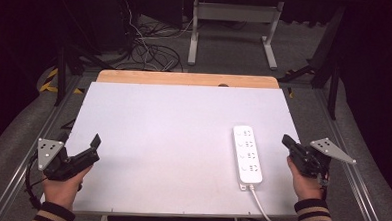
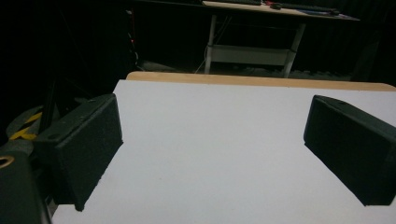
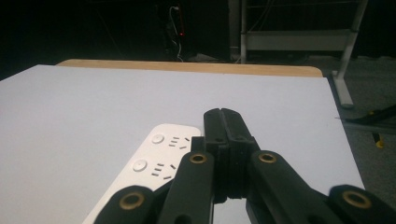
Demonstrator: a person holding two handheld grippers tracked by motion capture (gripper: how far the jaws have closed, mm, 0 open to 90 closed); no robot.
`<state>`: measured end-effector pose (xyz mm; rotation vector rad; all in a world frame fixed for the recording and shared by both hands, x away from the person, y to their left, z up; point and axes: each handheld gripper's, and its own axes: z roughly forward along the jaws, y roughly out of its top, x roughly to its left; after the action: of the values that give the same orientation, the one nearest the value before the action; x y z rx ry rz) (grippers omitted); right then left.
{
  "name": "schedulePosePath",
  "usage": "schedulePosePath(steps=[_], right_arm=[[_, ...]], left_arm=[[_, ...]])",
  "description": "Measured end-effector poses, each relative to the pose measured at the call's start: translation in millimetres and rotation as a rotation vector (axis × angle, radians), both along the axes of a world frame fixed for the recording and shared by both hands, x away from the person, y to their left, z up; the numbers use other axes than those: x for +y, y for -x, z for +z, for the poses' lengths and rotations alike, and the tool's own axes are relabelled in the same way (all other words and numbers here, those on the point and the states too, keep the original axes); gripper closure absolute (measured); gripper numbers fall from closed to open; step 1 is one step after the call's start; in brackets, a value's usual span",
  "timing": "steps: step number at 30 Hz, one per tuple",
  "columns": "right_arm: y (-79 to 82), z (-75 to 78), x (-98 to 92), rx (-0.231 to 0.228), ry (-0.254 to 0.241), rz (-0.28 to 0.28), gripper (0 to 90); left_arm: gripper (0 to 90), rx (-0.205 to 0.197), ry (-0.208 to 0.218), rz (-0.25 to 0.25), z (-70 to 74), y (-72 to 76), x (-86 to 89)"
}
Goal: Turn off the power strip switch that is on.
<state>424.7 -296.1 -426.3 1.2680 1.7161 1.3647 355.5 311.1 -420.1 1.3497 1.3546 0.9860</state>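
Two handheld grippers frame a white table at this moment, with a white power strip lying flat on its right half, long axis running away from the person and its cable trailing off the near edge. The right gripper sits just to the right of the strip, close beside it but apart from it, its jaws pressed together on nothing; the right gripper view shows the two black jaws meeting as one closed wedge with the strip's sockets and round switches just to their left. The left gripper rests well away at the table's left edge, jaws spread wide with only bare tabletop between them (the left gripper view shows the two pads far apart).

The risk, judged from this layout: clenched jaws cannot take hold of the strip, so an approach without reopening would merely shove it sideways across the smooth surface. A push or a grip landing on the top face could press one of the switches. The trailing cable could drag or snag at the table edge and twist the strip if it is lifted from the far end.
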Motion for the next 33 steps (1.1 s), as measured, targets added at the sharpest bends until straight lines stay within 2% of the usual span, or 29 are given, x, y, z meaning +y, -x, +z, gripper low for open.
schedulePosePath(steps=[9,13,16,17,18,19,21,23,27,29,33], right_arm=[[0.2,0.8,-5.0,0.012,0.019,-0.034,90.0],[2.4,3.4,-7.9,-0.006,0.023,-0.062,89.3],[4.8,6.9,-11.7,-0.04,0.0,-0.066,89.9],[7.0,8.8,-12.7,-0.07,-0.018,-0.041,89.9],[7.0,8.8,-12.7,-0.07,-0.018,-0.041,89.9],[8.3,10.1,-11.8,-0.088,-0.027,-0.014,90.0],[8.4,10.5,-10.4,-0.095,-0.024,-0.003,90.0],[8.5,11.0,-5.4,-0.108,-0.01,0.041,90.0],[7.5,11.2,-0.9,-0.108,0.001,0.082,89.9],[5.5,10.7,4.0,-0.107,0.014,0.131,89.9],[2.1,9.5,16.2,-0.094,0.068,0.206,90.0]], left_arm=[[5.3,0.008,0.002,0.003,0.0,0.0,-0.3],[5.3,0.002,-0.002,0.004,0.2,0.0,0.3],[5.5,-0.002,0.006,0.017,0.7,0.2,0.3],[5.5,0.0,0.004,0.015,1.0,0.3,0.8],[5.5,0.0,0.005,0.013,1.0,0.4,1.0],[5.6,0.001,0.005,0.015,0.9,0.4,0.8],[5.7,0.0,0.006,0.014,0.7,0.2,0.5],[5.7,-0.001,0.006,0.014,0.7,0.4,0.4],[5.7,0.004,0.001,0.016,0.7,2.0,1.3],[5.7,0.001,0.003,0.019,0.6,2.9,2.4],[5.7,0.005,0.002,0.027,0.8,5.2,5.3]])
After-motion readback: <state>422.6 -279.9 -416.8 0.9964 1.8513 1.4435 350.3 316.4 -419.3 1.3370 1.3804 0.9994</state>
